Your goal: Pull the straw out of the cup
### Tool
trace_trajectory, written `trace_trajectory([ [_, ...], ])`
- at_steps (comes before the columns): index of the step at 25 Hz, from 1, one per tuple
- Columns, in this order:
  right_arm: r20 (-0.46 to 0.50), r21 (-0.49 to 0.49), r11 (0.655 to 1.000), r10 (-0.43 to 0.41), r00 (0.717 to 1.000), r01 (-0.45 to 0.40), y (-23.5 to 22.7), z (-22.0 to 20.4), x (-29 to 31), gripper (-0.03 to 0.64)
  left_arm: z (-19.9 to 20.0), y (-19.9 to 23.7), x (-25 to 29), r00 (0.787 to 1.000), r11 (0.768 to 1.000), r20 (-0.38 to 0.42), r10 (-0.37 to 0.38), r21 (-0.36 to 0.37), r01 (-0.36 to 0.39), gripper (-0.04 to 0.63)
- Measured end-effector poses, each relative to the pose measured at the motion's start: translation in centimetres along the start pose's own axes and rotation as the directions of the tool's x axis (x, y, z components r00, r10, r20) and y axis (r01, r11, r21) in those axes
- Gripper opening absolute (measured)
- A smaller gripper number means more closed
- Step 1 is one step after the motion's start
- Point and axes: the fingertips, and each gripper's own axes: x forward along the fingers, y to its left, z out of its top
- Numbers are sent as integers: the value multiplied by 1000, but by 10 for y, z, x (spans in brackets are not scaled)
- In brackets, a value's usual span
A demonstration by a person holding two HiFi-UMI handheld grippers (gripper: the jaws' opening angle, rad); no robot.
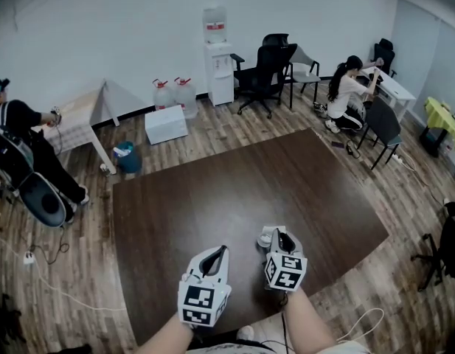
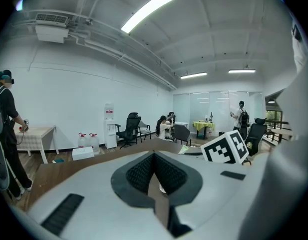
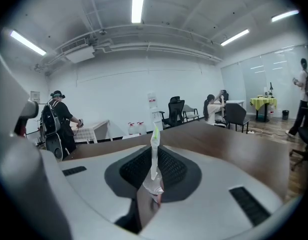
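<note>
Now | right gripper (image 3: 154, 150) pinches straw (image 3: 154, 135) under its green tip | left gripper (image 2: 154, 156) jaws pressed together, empty | straw light, thin, crushable — I'd hold gently, low on the shaft.

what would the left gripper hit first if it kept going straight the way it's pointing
Probably the bare table: the left gripper points slightly down across it. The cup looks just off to the right, but depth is unclear.

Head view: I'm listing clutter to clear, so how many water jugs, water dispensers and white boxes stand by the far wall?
water jugs: 2
water dispenser: 1
white box: 1
Total: 4
</note>
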Motion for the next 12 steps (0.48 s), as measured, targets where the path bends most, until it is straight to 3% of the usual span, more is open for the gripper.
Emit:
trace_trajectory([
  [5,88,-121,992,49,995,-38,24,45,-51,51,18,-18,-13,999,1000,51,-18,1,18,2],
  [12,240,-151,985,118,964,-83,48,102,-119,49,40,-38,-23,992,999,116,-40,24,38,2],
])
